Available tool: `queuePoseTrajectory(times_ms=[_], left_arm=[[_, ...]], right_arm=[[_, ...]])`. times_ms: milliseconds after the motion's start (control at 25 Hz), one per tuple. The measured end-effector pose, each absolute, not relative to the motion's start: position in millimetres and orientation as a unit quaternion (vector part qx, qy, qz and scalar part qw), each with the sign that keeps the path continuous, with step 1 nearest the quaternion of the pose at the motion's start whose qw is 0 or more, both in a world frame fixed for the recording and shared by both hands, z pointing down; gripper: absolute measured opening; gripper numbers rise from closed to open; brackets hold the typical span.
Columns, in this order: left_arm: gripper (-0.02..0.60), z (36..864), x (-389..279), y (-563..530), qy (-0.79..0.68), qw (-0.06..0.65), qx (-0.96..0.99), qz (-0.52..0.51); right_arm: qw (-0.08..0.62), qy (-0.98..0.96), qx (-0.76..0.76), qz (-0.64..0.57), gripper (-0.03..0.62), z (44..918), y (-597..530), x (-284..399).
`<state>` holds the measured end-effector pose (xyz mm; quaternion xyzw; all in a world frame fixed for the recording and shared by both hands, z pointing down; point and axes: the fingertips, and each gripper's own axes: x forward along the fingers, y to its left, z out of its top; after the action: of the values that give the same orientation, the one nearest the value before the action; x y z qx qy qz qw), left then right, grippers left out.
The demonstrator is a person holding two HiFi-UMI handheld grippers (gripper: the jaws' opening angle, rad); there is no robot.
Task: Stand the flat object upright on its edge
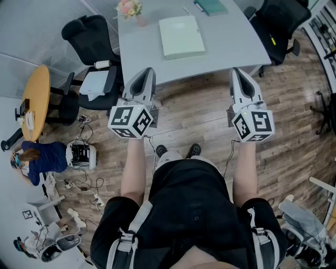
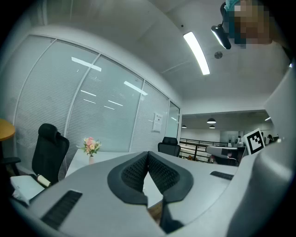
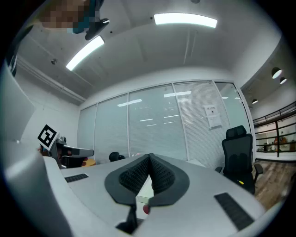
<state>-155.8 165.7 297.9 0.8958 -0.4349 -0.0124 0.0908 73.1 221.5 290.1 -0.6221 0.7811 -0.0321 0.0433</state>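
Book point(image 1: 181, 35) lying flat in head view, left hand-held gripper point(image 1: 146, 72) and right hand-held gripper point(image 1: 235, 72) closed

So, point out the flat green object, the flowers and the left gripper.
flat green object point(image 1: 181, 35), head view, cover's middle
flowers point(image 1: 129, 8), head view, blooms
left gripper point(image 1: 148, 72), head view, closed tips
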Motion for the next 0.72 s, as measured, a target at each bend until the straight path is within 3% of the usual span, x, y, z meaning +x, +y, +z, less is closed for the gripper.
queuePoseTrajectory(times_ms=[720], left_arm=[[0.023,288.7,-156.8,218.4,-0.431,0.093,0.897,-0.008]], right_arm=[[0.026,0.786,-0.618,-0.020,0.018,281.6,269.7,51.7]])
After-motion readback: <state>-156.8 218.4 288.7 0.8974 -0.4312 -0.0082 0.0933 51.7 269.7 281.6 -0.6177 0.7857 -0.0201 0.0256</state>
